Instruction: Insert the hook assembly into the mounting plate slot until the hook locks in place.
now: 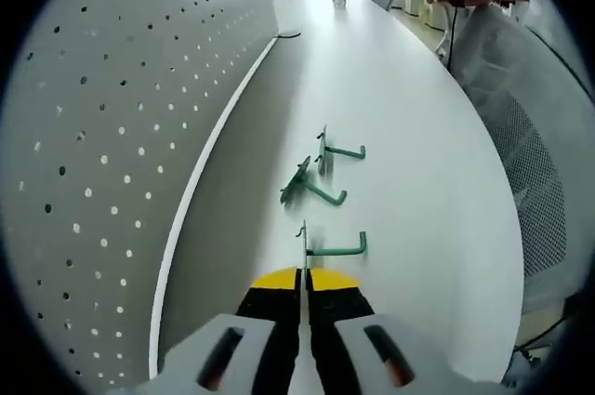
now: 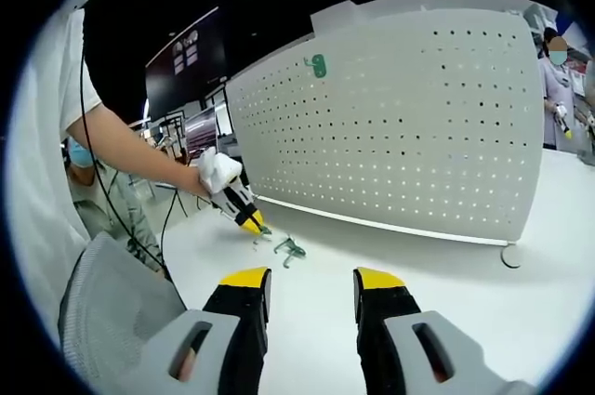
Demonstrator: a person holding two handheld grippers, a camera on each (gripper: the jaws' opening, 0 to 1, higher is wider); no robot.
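**Picking up the nearest hook from the counter**

The left claw (image 1: pixel 303 285) is closing on the plate edge of the nearest hook (image 1: pixel 333 248), its jaws pressed almost together with the thin plate between them; a firm grip is likely but cannot be confirmed. Two more hooks (image 1: pixel 321 172) are lying on the counter (image 1: pixel 409 98) just beyond the nearest hook. The right claw (image 2: pixel 310 285) is hovering wide and empty, well back from the hooks, facing the pegboard (image 2: pixel 400 125), on which a mounted hook (image 2: pixel 317 65) is hanging near the top left. The next move is calling for lifting the hook and carrying it to a pegboard slot, plate tabs first. The tabs are too small to make out, and the pegboard's lower edge is being cut off in the left gripper view.
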